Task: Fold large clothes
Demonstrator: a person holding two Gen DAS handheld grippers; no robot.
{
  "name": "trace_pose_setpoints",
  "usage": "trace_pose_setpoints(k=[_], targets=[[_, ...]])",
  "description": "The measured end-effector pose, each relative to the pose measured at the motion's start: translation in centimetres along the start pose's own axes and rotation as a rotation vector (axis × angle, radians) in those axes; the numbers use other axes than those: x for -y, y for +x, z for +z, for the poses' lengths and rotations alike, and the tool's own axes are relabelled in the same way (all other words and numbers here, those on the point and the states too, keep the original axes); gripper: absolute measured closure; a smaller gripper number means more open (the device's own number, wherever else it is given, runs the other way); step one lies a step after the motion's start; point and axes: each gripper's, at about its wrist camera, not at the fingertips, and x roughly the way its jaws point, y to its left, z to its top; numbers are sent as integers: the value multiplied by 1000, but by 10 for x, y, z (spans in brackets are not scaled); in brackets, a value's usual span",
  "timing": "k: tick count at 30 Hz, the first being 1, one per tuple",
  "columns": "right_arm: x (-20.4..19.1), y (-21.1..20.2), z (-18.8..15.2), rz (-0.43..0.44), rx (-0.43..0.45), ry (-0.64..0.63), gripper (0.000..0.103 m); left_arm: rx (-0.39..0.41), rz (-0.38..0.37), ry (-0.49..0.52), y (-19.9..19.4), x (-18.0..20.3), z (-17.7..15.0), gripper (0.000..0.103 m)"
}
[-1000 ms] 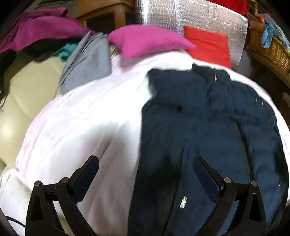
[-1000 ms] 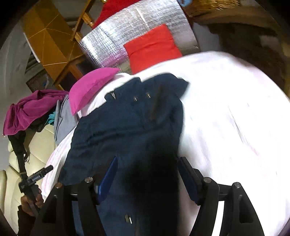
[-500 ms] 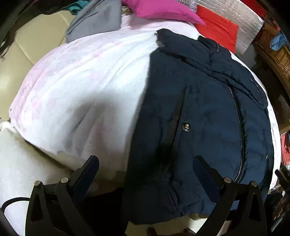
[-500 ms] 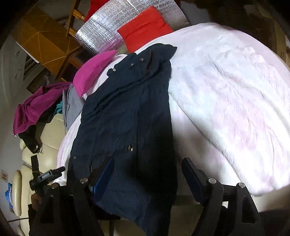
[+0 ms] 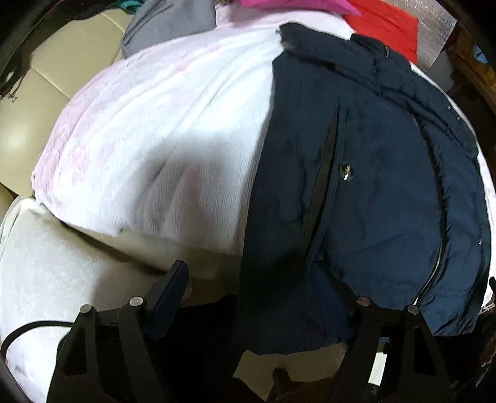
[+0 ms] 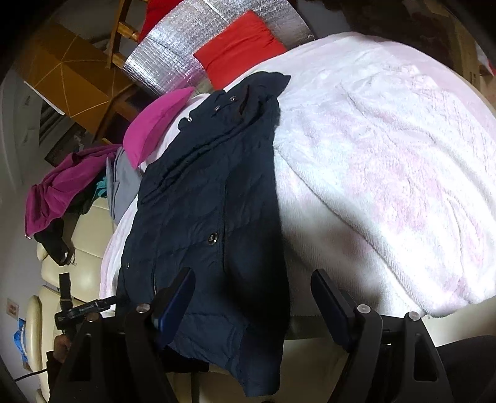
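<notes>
A dark navy padded jacket [image 5: 365,173] lies front up on a white and pink fleece blanket [image 5: 161,130], its collar at the far end and its hem hanging over the near edge. It also shows in the right wrist view [image 6: 210,217]. My left gripper [image 5: 263,294] is open and empty, just off the near edge at the jacket's hem. My right gripper [image 6: 252,297] is open and empty, its fingers on either side of the jacket's right hem edge, not touching it that I can tell.
A pink cushion [image 6: 155,124], a red cushion [image 6: 241,46] and a silver foil panel [image 6: 173,59] stand beyond the jacket. Grey cloth [image 5: 170,24] and a magenta garment [image 6: 62,186] lie left, over a cream sofa [image 5: 37,102]. The blanket [image 6: 387,170] spreads right.
Both grippers have pulled back toward the near edge and tilted down. The jacket's hem, out of sight before, now hangs over the edge. Both stay open.
</notes>
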Motion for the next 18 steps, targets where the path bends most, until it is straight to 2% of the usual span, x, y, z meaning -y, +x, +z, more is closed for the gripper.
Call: trace_pose_setpoints(k=[5, 7, 9, 14, 16, 18], targets=[[3, 3, -9, -24, -23, 16, 22, -59, 23, 3, 18, 0, -4, 21], [6, 5, -14, -14, -44, 46, 22, -94, -8, -2, 26, -2, -7, 21], [9, 8, -18, -18, -66, 65, 22, -94, -13, 9, 30, -1, -8, 21], [12, 21, -22, -29, -126, 87, 22, -121, -130, 10, 41, 6, -10, 21], [11, 29, -24, -43, -165, 92, 22, -120, -157, 13, 42, 7, -12, 28], [7, 38, -28, -41, -200, 86, 22, -126, -171, 21, 44, 9, -16, 42]])
